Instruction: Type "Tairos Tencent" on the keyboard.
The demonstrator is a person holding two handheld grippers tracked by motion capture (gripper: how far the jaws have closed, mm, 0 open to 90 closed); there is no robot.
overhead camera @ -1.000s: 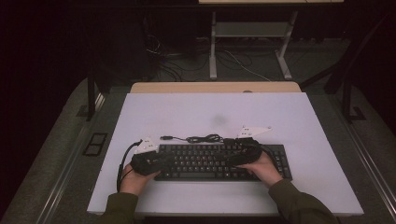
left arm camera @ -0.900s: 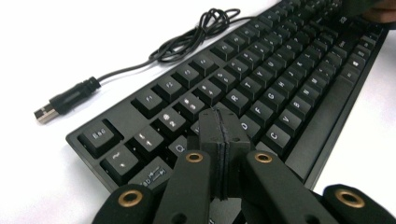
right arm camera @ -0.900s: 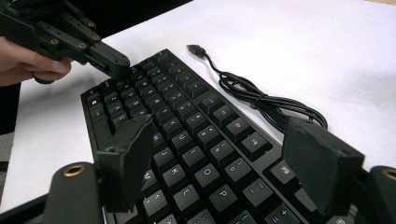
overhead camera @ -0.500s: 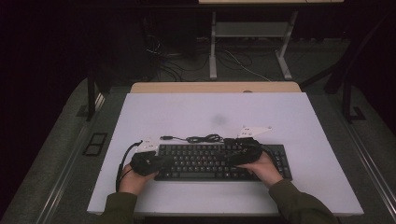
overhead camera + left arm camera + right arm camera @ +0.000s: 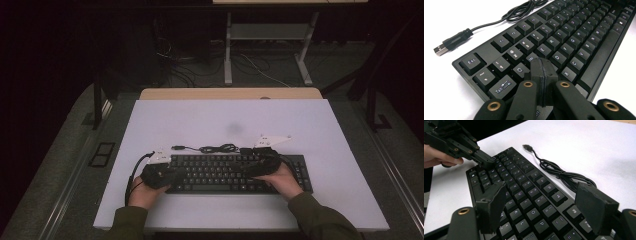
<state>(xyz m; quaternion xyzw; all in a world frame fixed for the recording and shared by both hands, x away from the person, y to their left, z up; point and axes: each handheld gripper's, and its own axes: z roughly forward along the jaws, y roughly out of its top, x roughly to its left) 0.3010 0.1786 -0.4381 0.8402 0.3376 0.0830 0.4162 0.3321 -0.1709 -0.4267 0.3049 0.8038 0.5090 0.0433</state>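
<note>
1. On the white table [image 5: 350, 150], your black keyboard [image 5: 225, 172] lies near the front edge, its coiled cable [image 5: 215, 148] and USB plug [image 5: 442, 47] trailing just behind it.
2. Your left gripper [image 5: 543, 67] has its jaws pressed together with nothing between them, tips down on the keys just beside W, at the keyboard's left end.
3. Your right gripper [image 5: 541, 202] hovers over the keyboard's right half, jaws spread wide and holding nothing.

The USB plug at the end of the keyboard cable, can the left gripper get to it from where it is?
Probably yes. The USB plug lies on bare white table just beyond the keyboard's corner, with nothing between it and the left gripper, whose fingers are shut and must open first.
</note>
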